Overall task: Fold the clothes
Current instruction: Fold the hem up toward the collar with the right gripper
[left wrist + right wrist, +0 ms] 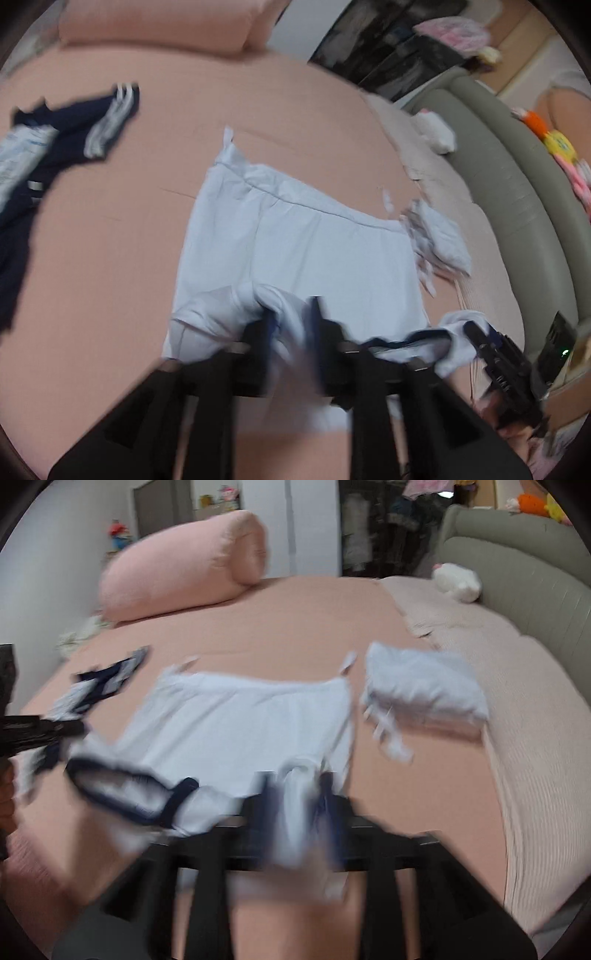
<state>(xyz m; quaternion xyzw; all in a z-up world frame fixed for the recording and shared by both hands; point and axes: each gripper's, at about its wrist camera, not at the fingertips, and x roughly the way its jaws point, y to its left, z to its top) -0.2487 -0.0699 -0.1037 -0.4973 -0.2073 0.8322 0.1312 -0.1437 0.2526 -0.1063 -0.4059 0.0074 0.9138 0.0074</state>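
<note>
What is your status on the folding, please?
Left gripper and right gripper both shut on the white shirt, near edge lifted. Folded pile lies beside it on the right, apart. Navy clothes lie to the left.

Pale blue garment (295, 240) spread flat on the bed, its near navy-trimmed edge (129, 794) lifted.

Pink-sheeted bed (295, 627) bearing a spread white garment (236, 723), a folded white stack (424, 690) just beside it, a navy striped heap (74, 125) well apart, a pink bolster (184, 565) and a white plush toy (458, 581).
</note>
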